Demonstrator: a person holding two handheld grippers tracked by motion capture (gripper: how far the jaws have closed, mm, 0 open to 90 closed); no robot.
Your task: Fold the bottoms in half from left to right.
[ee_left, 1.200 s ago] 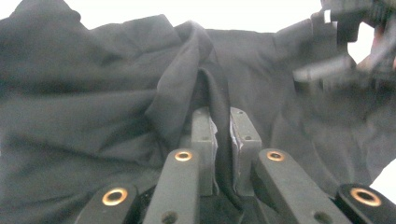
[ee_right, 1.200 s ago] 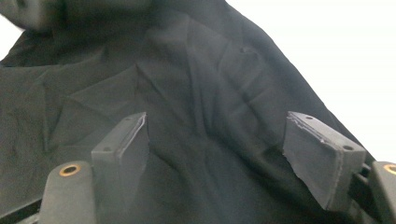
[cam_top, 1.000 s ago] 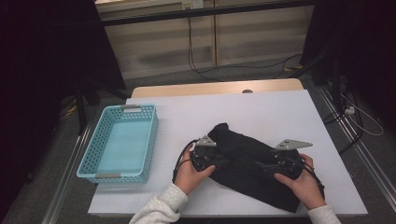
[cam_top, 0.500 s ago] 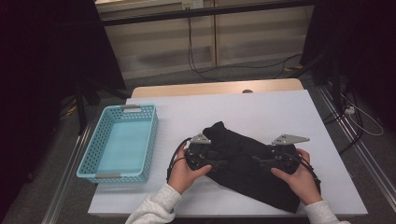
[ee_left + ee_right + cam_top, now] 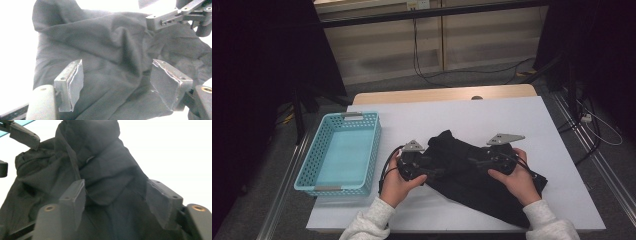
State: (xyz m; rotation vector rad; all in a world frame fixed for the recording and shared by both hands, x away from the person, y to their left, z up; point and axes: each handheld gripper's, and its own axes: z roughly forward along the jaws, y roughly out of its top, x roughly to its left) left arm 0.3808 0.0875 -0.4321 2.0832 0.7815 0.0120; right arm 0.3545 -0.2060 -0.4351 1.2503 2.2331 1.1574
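Lying crumpled, one black garment [image 5: 472, 175], one blue basket [image 5: 314, 177], two grippers

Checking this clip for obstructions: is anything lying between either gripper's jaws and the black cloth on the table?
Nothing visible does. The left gripper and the right gripper both stand open right over the black cloth, with only cloth between the jaws. The blue basket sits off to the side.

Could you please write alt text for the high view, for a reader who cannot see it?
A person's two hands hold a left gripper and a right gripper, jaws open, facing each other over a crumpled black cloth on a white table. An empty light-blue basket sits at the table's left.
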